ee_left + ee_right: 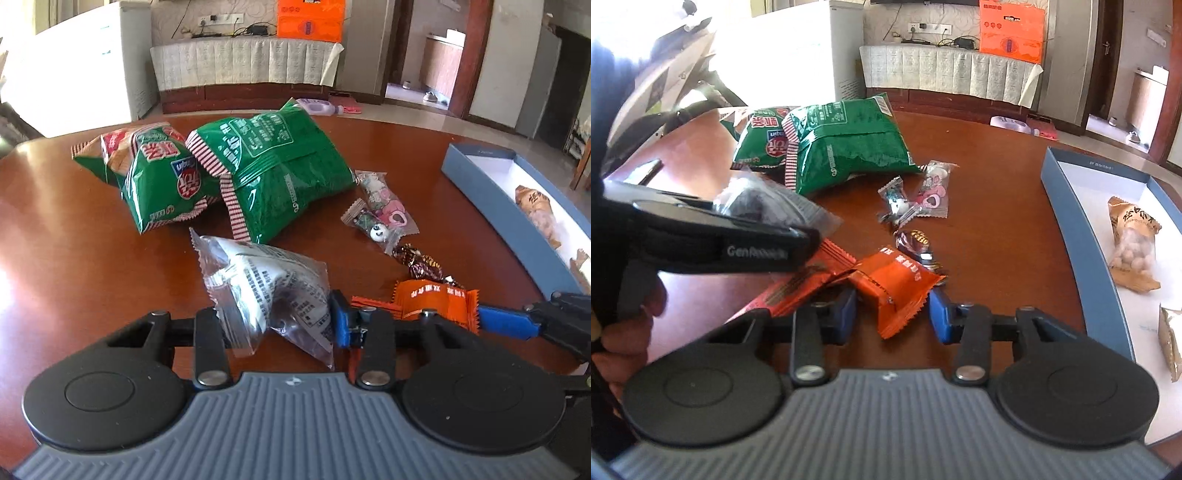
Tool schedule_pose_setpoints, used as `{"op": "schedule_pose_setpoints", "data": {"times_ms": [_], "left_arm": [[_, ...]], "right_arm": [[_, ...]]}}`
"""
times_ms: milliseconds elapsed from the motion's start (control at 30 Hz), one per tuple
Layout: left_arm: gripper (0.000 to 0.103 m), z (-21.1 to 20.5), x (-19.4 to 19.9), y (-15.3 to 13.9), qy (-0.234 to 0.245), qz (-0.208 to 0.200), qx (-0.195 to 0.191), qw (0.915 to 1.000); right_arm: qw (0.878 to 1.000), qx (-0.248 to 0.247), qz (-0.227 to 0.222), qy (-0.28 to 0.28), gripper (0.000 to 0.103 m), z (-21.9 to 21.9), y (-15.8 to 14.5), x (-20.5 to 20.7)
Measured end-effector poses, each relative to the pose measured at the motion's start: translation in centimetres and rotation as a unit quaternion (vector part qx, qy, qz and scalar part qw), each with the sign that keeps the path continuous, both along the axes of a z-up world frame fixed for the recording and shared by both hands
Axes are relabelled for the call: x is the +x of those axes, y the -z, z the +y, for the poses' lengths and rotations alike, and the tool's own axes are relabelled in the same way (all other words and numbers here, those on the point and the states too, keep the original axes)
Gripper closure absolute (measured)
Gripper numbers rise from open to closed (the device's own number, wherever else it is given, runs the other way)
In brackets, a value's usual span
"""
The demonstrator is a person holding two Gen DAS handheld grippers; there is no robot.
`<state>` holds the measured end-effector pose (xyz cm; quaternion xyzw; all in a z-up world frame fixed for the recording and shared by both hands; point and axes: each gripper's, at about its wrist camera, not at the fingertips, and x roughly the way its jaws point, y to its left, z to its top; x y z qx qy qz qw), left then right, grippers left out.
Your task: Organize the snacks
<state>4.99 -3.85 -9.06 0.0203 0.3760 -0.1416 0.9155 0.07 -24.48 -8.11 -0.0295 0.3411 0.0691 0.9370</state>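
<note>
- Left gripper (280,325): jaws narrowed around the clear packet (269,291) with white printed contents; the packet sits between the pads at the near edge of the bench (55,240), and the film looks pinched, so I read it as held.
- Right gripper (892,317): jaws narrowed at either side of the orange packet (897,284); the pads stand at its crimped ends, though firm contact is hard to confirm.
- Blue box (1082,236) lies well off to the right, already holding a tan nut bag (1134,243).
- Step in hand, as I judge it: secure both packets, then carry them to the box. Do it well by lifting straight up first, clear of the dark foil candy (916,238) touching the orange packet.
- Clear packet: long axis runs from far-left down to near-right, crimped end pointing away.
- Orange packet: long axis slants from far-left to near-right, its near serrated end toward the camera.
- Green bags (258,173) untouched, farther back.
</note>
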Motion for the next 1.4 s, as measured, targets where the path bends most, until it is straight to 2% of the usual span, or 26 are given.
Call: {"op": "schedule_pose_setpoints", "data": {"times_ms": [433,1033,1400], "left_arm": [[0.06,0.6,-0.7,-1.4,-0.021,-0.036,-0.016,0.999],[0.06,-2.0,-0.9,-1.8,-0.018,-0.067,0.01,0.9975],[0.06,-4.0,-1.0,-1.9,-0.005,-0.073,0.004,0.9973]], "right_arm": [[0.999,0.026,-0.034,0.01,0.066,-2.2,-2.3,-2.3],[0.997,0.04,-0.066,0.015,0.066,-3.4,-4.3,-4.0],[0.996,0.039,-0.072,0.024,0.066,-4.5,-4.9,-4.6]]}}
